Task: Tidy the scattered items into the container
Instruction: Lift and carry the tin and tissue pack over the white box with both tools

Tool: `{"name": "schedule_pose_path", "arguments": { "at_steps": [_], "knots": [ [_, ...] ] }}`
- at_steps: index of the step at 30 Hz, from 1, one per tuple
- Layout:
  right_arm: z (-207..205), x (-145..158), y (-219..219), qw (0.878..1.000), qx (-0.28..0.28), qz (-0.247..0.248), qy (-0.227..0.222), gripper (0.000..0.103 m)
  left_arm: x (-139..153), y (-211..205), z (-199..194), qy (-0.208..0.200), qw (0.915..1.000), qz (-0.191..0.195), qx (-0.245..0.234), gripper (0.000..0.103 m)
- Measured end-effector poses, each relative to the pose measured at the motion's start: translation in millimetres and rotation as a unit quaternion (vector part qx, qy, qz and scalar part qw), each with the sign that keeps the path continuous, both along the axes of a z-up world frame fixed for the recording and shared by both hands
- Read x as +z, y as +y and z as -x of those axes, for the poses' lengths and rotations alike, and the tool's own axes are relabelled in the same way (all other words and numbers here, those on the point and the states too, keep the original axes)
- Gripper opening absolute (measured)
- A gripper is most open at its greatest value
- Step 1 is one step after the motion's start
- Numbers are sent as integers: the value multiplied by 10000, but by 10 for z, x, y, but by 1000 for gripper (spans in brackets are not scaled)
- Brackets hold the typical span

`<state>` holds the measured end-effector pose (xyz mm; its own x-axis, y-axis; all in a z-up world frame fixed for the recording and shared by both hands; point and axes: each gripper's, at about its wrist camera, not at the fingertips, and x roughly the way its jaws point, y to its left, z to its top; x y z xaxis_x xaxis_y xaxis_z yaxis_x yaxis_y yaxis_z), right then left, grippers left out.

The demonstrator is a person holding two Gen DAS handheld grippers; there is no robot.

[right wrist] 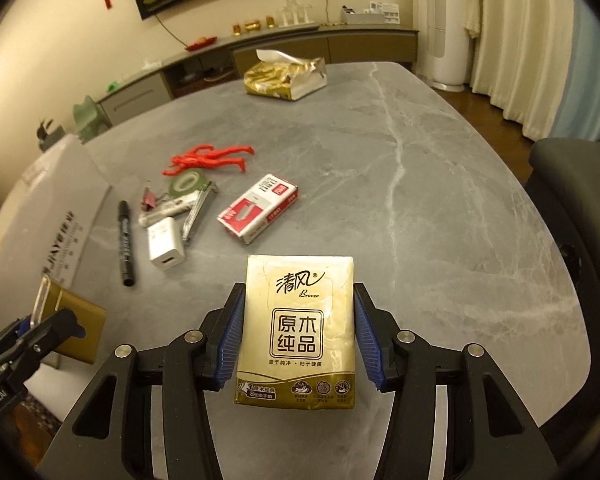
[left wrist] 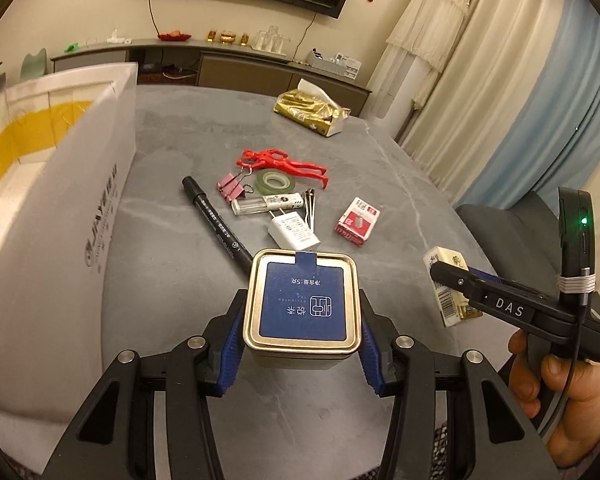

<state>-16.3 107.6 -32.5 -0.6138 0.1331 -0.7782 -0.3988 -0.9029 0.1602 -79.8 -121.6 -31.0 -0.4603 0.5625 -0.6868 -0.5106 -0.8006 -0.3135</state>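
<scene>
My left gripper (left wrist: 300, 332) is closed on a square gold tin (left wrist: 300, 306) with a blue label, held above the grey table (left wrist: 380, 184). My right gripper (right wrist: 298, 332) clamps a pocket tissue pack (right wrist: 298, 332), also off the surface. Beyond them lie a white charger (left wrist: 294, 232), a black marker (left wrist: 216, 220), a red-and-white box (left wrist: 357, 222), pink binder clips (left wrist: 230, 186), green tape (left wrist: 275, 181) and a red figure (left wrist: 280, 164). The white container (left wrist: 56, 216) stands at the left; a gold tissue bag (left wrist: 312, 110) lies farthest.
</scene>
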Motion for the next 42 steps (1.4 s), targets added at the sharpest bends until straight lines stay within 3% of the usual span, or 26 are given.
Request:
{"name": "schedule_pose_path", "arguments": {
  "at_steps": [16,30,42],
  "knots": [
    [-216,368,-544,9952,742,290,573,54,619,-280,-537,651,9945,619,546,51],
    [-246,745,-1136,9850,1479,-91,886,54,1036,-661,-614,1073,9839,788,1195,51],
    [-46,1033,-1590,9721,2035,-513,1048,54,1180,-1103,-456,1153,9750,823,1714,51]
  ]
}}
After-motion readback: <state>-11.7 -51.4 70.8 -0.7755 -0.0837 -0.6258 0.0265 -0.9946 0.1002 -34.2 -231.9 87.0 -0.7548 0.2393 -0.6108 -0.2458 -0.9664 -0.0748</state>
